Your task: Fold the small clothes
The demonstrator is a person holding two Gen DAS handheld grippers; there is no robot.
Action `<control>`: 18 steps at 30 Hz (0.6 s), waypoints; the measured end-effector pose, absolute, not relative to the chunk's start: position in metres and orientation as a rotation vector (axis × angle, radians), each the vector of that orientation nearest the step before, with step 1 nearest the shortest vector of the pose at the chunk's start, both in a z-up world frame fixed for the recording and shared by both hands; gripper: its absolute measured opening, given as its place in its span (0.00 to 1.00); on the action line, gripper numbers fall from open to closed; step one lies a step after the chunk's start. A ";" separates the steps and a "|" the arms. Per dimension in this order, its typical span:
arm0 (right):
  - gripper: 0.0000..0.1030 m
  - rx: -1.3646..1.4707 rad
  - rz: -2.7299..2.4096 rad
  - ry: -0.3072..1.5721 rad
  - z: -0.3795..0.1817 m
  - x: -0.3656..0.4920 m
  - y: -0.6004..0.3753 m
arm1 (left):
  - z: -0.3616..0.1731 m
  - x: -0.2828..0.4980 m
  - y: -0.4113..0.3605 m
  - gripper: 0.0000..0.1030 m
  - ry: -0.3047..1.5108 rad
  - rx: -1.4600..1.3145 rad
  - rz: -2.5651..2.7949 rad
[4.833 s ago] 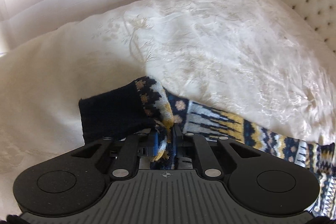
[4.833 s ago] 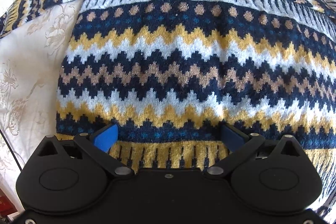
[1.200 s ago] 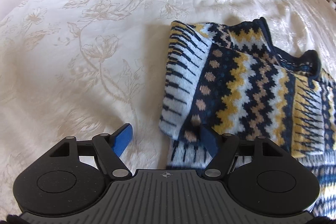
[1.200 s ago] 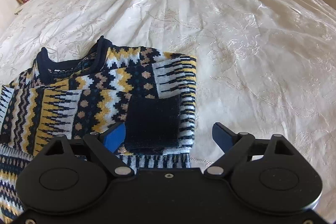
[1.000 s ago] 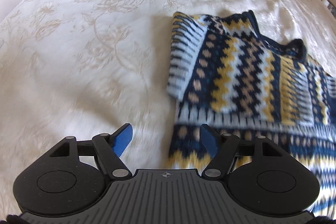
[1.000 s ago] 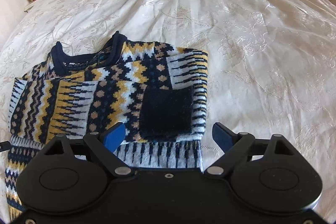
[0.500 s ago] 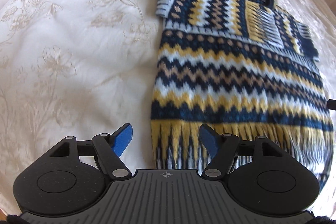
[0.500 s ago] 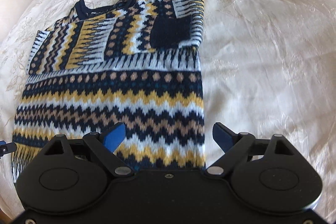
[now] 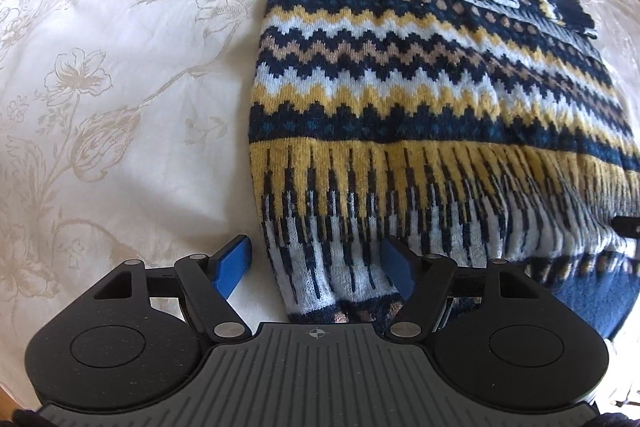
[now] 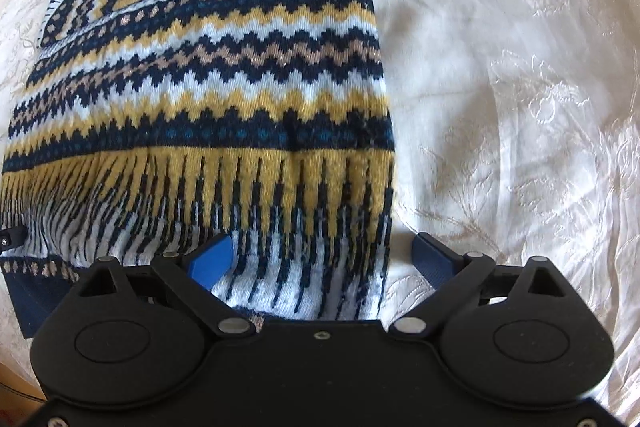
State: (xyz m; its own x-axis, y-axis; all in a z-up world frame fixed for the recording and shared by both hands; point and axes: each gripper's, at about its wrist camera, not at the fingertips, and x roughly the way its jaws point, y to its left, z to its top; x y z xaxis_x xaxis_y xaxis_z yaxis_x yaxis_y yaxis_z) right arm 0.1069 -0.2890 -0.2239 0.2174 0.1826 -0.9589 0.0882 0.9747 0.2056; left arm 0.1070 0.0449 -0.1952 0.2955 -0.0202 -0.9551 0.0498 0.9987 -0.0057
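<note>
Left wrist view gives me the sweater (image 9: 420, 99) flat on the bedspread (image 9: 120, 87), long axis running away from me, collar far, hem near. My left gripper (image 9: 316, 267) and right gripper (image 10: 324, 259), its jaws just widened, both gape over hem corners, clamping nothing.

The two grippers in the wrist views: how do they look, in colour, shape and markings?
Both are matte black. The left gripper has a ribbed grey plate with a small crosshair mark, two round lobes with circular insets, silver pivot screws, and blue pads on its fingers. The right gripper is alike in shape but has a smooth black centre with one small screw, and blue pads too. No cables or sleeves are visible.
</note>
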 end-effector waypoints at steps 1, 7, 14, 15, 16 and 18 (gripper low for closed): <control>0.96 0.232 0.062 1.357 -0.226 0.106 -0.288 | -0.196 0.108 0.046 0.68 1.273 0.030 -0.048; 1.00 0.223 0.034 1.361 -0.235 0.102 -0.282 | -0.199 0.108 0.044 0.69 1.274 0.046 -0.056; 1.00 0.211 -0.002 1.359 -0.237 0.104 -0.287 | -0.204 0.111 0.047 0.72 1.264 0.039 -0.082; 1.00 0.209 -0.008 1.357 -0.236 0.104 -0.286 | -0.205 0.111 0.048 0.73 1.260 0.039 -0.087; 1.00 0.209 -0.015 1.354 -0.236 0.104 -0.283 | -0.206 0.111 0.050 0.75 1.255 0.037 -0.092; 1.00 0.211 -0.028 1.345 -0.238 0.103 -0.277 | -0.209 0.110 0.053 0.77 1.242 0.033 -0.102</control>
